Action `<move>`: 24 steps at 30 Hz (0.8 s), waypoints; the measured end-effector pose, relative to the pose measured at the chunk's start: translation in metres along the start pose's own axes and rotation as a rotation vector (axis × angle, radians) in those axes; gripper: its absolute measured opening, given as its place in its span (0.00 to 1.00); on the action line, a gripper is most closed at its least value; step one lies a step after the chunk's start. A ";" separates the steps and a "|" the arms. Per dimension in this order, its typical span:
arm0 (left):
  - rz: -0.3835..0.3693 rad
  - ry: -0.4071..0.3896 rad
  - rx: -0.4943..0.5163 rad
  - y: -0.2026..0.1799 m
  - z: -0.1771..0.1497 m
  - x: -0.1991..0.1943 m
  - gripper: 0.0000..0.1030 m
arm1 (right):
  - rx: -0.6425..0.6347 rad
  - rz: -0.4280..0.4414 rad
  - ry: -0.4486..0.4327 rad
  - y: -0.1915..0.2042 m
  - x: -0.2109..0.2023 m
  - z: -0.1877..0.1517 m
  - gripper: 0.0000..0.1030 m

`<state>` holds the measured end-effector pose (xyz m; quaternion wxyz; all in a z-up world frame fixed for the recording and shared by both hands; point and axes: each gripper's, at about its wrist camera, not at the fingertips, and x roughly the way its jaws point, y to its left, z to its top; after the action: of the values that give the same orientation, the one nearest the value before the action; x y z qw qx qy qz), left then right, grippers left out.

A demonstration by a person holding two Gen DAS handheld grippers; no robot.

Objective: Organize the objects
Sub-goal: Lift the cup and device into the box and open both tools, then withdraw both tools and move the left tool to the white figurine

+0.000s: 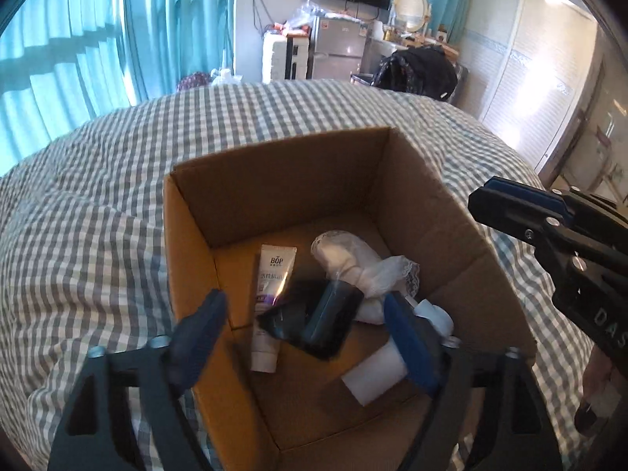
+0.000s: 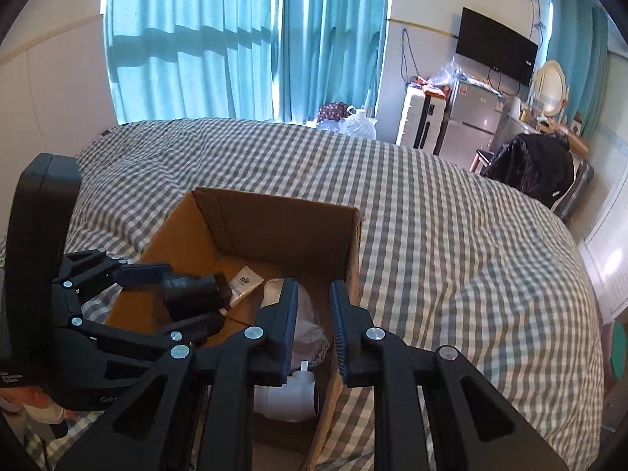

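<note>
An open cardboard box [image 1: 274, 196] stands on the checked bed. Inside lie a white BOP tube [image 1: 272, 294], a white lace-trimmed bundle [image 1: 353, 259] and a white bottle [image 1: 376, 380]. A black object [image 1: 322, 322] is in the air between my left gripper's [image 1: 306, 325] spread fingers, over the box; it looks blurred. In the right wrist view the left gripper [image 2: 184, 298] is over the box [image 2: 274, 219] with the black object [image 2: 196, 288] at its fingertips. My right gripper [image 2: 314, 325] is open and empty above the box's near right wall.
The bed with its grey and white checked cover [image 2: 451, 255] spreads all round the box. Blue curtains [image 2: 235, 39] hang behind. A fridge [image 2: 471, 117], a suitcase, a wall TV and a chair with dark clothes [image 2: 533, 168] stand beyond the bed.
</note>
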<state>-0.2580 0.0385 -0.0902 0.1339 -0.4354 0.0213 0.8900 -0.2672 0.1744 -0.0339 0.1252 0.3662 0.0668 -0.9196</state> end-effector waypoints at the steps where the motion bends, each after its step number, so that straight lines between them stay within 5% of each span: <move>1: 0.004 -0.013 0.002 -0.001 0.001 -0.003 0.88 | 0.011 0.005 -0.007 -0.003 -0.003 0.000 0.28; 4: 0.014 -0.047 -0.002 -0.003 0.004 -0.025 0.90 | 0.050 0.029 -0.059 -0.009 -0.029 -0.001 0.56; 11: 0.067 -0.142 0.041 -0.010 0.007 -0.102 0.90 | 0.039 0.069 -0.208 -0.005 -0.127 0.004 0.79; 15: 0.123 -0.220 0.065 -0.011 0.007 -0.153 0.98 | 0.010 0.079 -0.290 0.010 -0.186 0.009 0.86; 24: 0.145 -0.334 0.042 -0.012 -0.035 -0.233 0.99 | -0.064 0.079 -0.386 0.056 -0.266 -0.022 0.90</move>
<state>-0.0917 -0.0061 0.0715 0.0803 -0.2760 0.0487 0.9566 -0.0508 0.1736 0.1325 0.1830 0.1813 0.0563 -0.9646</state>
